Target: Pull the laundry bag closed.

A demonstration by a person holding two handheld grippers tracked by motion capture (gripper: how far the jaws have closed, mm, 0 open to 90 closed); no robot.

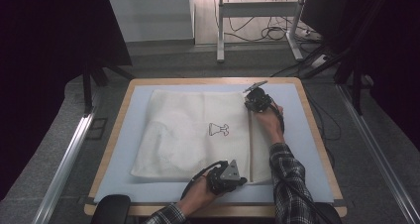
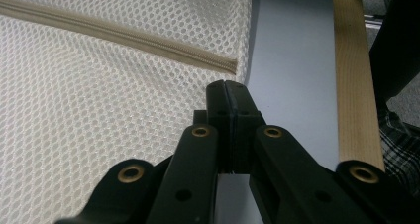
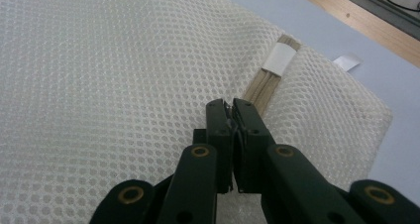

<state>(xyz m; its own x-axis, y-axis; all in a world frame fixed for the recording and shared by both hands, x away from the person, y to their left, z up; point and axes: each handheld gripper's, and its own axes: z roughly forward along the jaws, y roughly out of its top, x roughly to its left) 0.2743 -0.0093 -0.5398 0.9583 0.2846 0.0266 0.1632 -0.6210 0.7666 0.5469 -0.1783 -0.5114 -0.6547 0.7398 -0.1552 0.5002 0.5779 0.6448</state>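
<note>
Centrally, the mesh bag (image 1: 198,135) lies flat on the blue mat (image 1: 307,154), printed with an unreadable small line-drawn mark (image 1: 218,130). I clamp my right gripper (image 3: 232,107) on the zipper (image 3: 265,87) near the far white tag (image 3: 278,59). My left gripper (image 2: 226,87) is closed at the bag's near edge, bare mat just beside it.

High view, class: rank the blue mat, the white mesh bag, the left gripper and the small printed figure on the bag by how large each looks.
1. Blue mat
2. White mesh bag
3. Left gripper
4. Printed figure

The left gripper lies nearer the camera, but the gaps are wide enough that the order holds.
</note>
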